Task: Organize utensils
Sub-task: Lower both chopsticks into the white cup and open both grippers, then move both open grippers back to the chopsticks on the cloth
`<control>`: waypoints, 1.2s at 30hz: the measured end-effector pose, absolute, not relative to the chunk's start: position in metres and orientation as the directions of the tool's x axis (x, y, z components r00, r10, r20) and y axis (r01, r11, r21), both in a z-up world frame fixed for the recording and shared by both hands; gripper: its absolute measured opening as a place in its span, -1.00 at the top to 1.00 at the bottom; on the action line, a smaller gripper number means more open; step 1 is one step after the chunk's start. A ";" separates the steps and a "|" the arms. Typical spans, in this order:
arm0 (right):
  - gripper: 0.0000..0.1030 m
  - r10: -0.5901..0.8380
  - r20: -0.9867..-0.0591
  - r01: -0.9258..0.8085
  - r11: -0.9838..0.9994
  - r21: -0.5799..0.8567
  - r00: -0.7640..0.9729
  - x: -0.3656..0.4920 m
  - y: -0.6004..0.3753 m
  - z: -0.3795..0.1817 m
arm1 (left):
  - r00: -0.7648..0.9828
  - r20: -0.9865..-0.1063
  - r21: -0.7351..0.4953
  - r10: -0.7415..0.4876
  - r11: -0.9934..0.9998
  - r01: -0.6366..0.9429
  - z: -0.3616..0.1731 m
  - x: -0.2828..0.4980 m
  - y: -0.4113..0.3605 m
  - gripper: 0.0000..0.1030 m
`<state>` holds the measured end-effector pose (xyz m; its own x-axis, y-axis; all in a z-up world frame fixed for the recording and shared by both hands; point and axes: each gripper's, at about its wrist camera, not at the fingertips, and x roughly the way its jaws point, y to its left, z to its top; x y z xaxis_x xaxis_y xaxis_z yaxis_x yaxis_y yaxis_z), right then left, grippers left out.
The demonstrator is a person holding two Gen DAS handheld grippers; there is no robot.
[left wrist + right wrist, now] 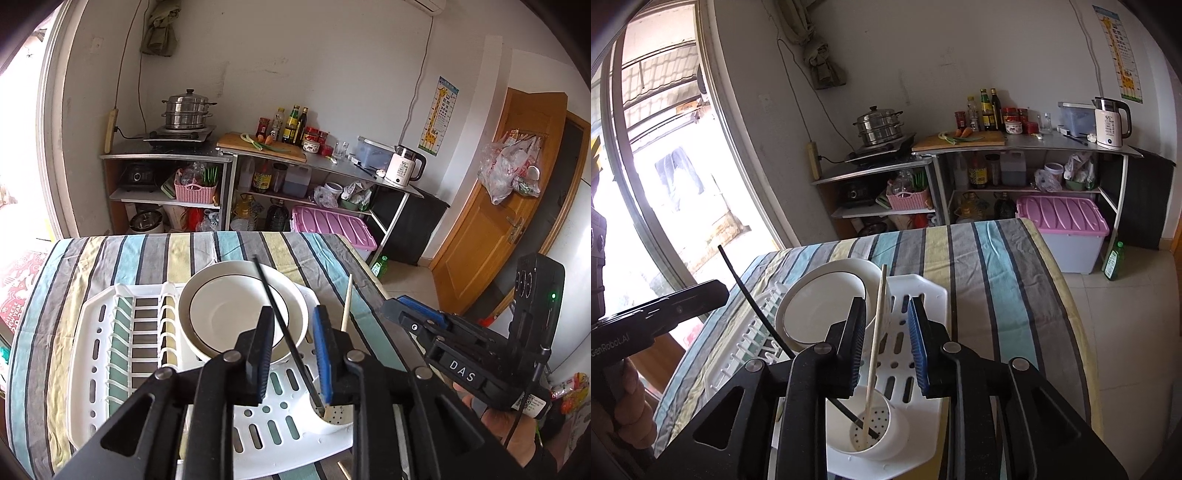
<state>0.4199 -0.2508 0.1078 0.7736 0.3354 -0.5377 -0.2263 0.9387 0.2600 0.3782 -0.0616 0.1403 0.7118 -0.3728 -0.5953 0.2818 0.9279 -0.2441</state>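
A white dish rack (122, 332) (923, 295) lies on the striped table with a white black-rimmed bowl (236, 306) (820, 306) in it. Its round utensil cup (871, 432) (336, 415) holds a black chopstick (284, 328) (753, 302) and a wooden chopstick (875, 343) (346, 302), both leaning. My left gripper (293, 347) is open just above the cup, with the black chopstick passing between its fingers untouched. My right gripper (888, 347) is open too, with the wooden chopstick between its fingers untouched.
The striped tablecloth (997, 266) covers the table; its right edge drops to a tiled floor. Behind stand metal shelves with a steamer pot (188, 109), bottles, a kettle (402, 166) and a pink-lidded bin (1067, 229). A wooden door (491, 206) is at the right.
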 end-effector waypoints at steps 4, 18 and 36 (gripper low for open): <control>0.53 0.325 -0.524 -0.228 0.943 0.242 0.787 0.400 -0.253 0.112 | 0.722 -0.582 -0.241 -0.374 0.927 0.286 0.139 0.361 -0.054 0.55; 0.53 0.381 -0.440 -0.317 0.924 0.215 0.813 0.265 -0.244 0.119 | 0.815 -0.487 -0.183 -0.316 0.949 0.259 0.135 0.230 -0.013 0.43; 0.53 0.391 -0.467 -0.347 0.920 0.180 0.793 0.149 -0.223 0.069 | 0.818 -0.520 -0.187 -0.247 0.967 0.174 0.071 0.110 0.025 0.32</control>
<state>0.1492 -0.2232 0.0692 0.7933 0.3906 -0.4670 -0.3472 0.9204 0.1800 0.1100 0.0245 0.0711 0.8176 -0.2474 -0.5200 0.1738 0.9669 -0.1868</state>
